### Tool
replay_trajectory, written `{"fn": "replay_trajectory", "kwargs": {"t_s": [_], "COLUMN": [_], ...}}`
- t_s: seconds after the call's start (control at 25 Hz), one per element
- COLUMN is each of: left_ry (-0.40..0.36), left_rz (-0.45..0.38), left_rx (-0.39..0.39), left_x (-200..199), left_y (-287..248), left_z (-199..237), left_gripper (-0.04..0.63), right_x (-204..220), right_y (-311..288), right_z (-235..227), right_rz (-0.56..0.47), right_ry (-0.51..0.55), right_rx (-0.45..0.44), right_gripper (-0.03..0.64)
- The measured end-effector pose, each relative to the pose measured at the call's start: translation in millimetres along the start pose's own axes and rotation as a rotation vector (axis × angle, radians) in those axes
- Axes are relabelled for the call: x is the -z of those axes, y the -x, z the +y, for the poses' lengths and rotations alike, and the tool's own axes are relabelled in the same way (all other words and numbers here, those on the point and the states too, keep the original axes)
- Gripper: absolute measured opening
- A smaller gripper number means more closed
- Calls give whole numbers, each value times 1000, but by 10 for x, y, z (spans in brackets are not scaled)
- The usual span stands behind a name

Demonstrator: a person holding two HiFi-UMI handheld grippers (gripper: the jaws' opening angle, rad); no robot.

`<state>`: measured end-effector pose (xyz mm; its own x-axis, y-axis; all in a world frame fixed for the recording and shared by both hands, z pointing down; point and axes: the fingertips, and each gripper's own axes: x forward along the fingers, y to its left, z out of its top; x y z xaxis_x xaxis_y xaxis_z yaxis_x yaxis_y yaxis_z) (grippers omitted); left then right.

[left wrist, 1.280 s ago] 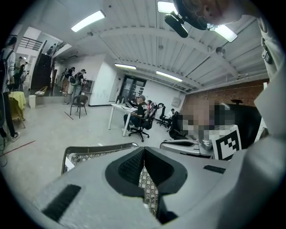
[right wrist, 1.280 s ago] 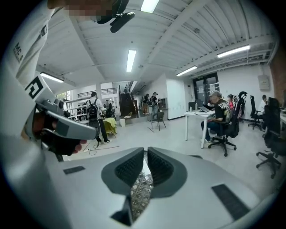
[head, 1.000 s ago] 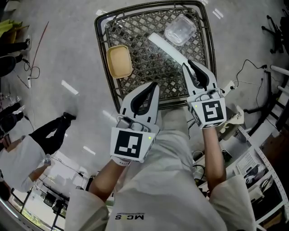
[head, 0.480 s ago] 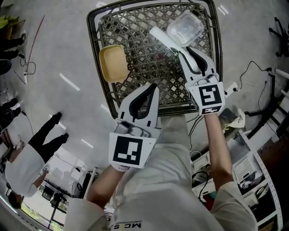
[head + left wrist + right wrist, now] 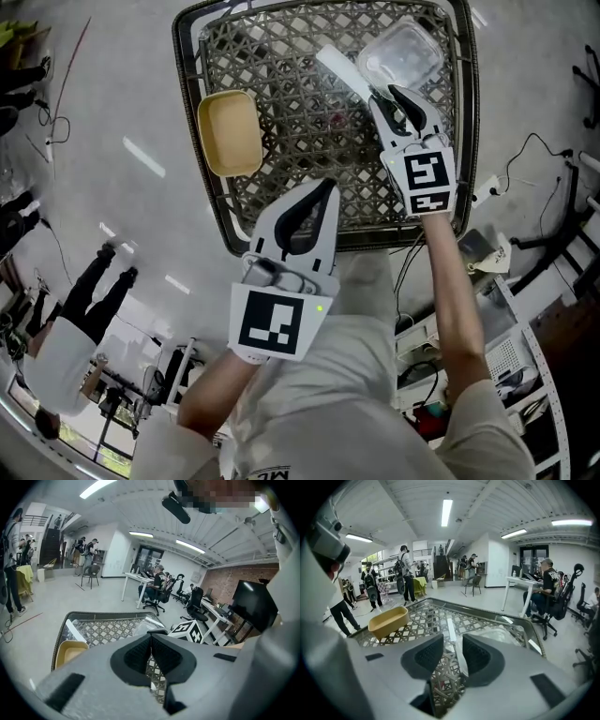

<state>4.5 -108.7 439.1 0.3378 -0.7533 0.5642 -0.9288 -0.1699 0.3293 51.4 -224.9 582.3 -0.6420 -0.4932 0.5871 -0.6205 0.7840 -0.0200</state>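
The right gripper (image 5: 386, 94) hangs over the far right of the table (image 5: 309, 122), its jaws a little apart with nothing between them. Its tips are just beside the near edge of the clear box (image 5: 398, 58), which sits in the far right corner. The box looks thin and slick. A sound grip would probably need the jaws wider, set squarely over one rim or wall, and closed gently so it neither skids nor buckles.

The left gripper (image 5: 326, 186) waits at the near edge with its jaws pressed together on nothing. The yellow tray (image 5: 230, 131) rests at the left rim, well apart from the box.

The tabletop is a dark woven lattice inside a raised rim, and a pale strip crosses it, perhaps a reflection. Around it is an open office with a pale floor, strip lights, desks, office chairs, people standing far off, and cables on the floor to the right.
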Motion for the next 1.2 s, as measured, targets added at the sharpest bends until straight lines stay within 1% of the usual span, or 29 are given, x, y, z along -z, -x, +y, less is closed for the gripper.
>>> {"fn": "replay_trajectory", "kwargs": {"t_s": [0.2, 0.36, 0.6, 0.68, 0.76, 1.0, 1.04, 1.08, 1.12, 1.2], "left_ry": [19, 36, 37, 37, 38, 36, 37, 38, 40, 41], "left_rz": [20, 26, 28, 23, 24, 15, 15, 14, 11, 4], "left_rx": [-23, -46, -49, -50, -48, -44, -44, -44, -45, -48], "left_x": [131, 195, 257, 257, 267, 254, 248, 242, 234, 225], "left_y": [-111, -149, -143, -130, -120, -88, -80, -75, -71, -55], "left_z": [127, 237, 290, 288, 283, 259, 254, 252, 254, 259], "left_gripper": [26, 26, 26, 26, 26, 26, 26, 26, 26, 26], "right_x": [206, 298, 397, 486, 514, 528, 531, 532, 529, 519], "right_y": [-232, -362, -494, -545, -571, -585, -579, -576, -578, -590], "right_z": [-40, -55, -103, -101, -94, -83, -81, -80, -75, -55], "right_rz": [52, 82, 127, 164, 181, 212, 217, 224, 235, 249], "right_ry": [35, 36, 73, 102, 135, 103, 102, 107, 120, 147], "right_rx": [-5, -9, 5, -3, -13, -36, -37, -36, -33, -30], "right_gripper": [140, 140, 143, 159, 156, 155, 152, 134, 95, 75]}}
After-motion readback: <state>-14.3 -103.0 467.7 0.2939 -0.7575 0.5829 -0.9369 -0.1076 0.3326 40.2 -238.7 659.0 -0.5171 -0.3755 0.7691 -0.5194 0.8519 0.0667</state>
